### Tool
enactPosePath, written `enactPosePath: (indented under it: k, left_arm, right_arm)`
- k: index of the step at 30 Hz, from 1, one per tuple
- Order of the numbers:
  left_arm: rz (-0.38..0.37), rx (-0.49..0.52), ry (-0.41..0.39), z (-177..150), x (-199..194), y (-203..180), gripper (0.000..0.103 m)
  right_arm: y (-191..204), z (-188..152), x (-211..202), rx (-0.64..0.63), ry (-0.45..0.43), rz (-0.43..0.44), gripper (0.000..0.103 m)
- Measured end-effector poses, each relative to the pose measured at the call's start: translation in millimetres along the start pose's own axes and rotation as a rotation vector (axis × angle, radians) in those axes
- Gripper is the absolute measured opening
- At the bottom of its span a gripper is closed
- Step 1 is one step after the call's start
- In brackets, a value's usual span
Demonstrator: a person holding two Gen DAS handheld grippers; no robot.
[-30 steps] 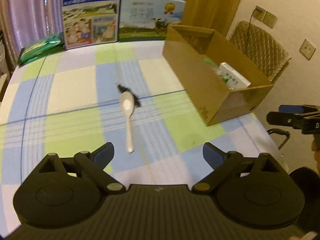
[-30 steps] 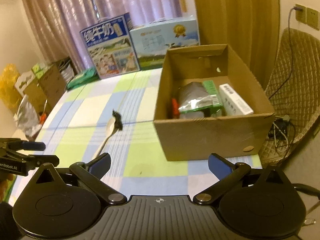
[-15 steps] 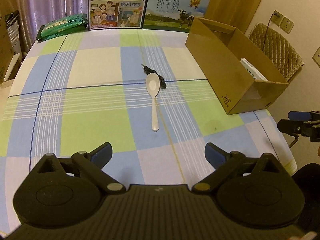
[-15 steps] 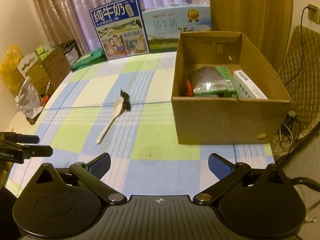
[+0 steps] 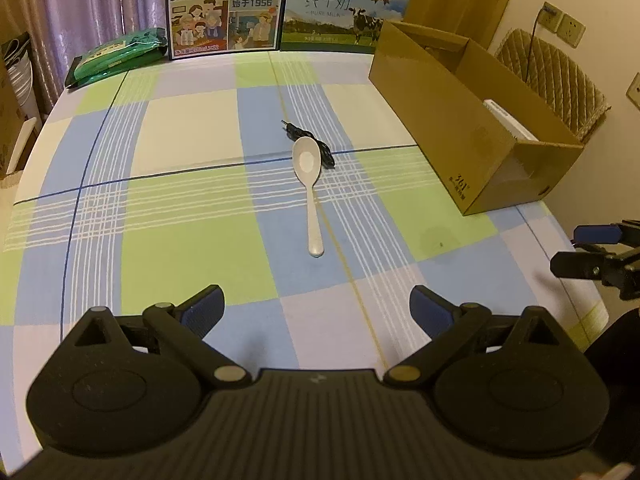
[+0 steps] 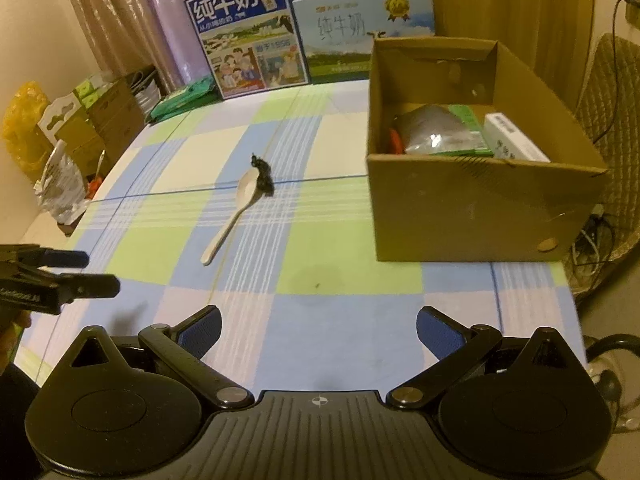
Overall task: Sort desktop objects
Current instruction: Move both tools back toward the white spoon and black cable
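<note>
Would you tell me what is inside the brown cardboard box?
Inside the brown cardboard box: a silver-grey foil pouch, a white carton and something orange-red; anything beneath is hidden.

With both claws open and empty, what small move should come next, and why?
Probably bring the left claw forward and down to the white spoon. Its handle points at that claw, it lies loose on the tablecloth, and the cardboard box already holds other items. The right claw is also open.

Purple curtains (image 6: pixel 132 20), wood door (image 6: pixel 508 0), quilted chair (image 5: pixel 556 80) w/ wall sockets (image 5: pixel 562 26) — warm dim light
</note>
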State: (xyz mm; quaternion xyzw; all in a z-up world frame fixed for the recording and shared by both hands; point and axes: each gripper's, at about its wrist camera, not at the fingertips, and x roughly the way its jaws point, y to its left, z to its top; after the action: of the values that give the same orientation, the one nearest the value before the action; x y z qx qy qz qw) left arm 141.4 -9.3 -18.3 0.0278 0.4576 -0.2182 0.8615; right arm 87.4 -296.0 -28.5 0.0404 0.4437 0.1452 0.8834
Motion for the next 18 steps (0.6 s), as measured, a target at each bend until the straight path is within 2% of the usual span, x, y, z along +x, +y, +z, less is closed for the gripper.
enactPosePath:
  k: [7,10,18]
  left_arm:
    - [0.022,0.035,-0.009,4,22,1,0.096]
    - [0.022,0.050,-0.007,8,38,2,0.092]
    - [0.019,0.086,-0.010,20,76,9,0.086]
  right_arm:
    - [6,-7,21,-0.005,0.012,0.012,0.101]
    - [7,-9,31,-0.014,0.006,0.024,0.101]
    - [19,-4,61,-0.104,-0.018,0.046,0.101]
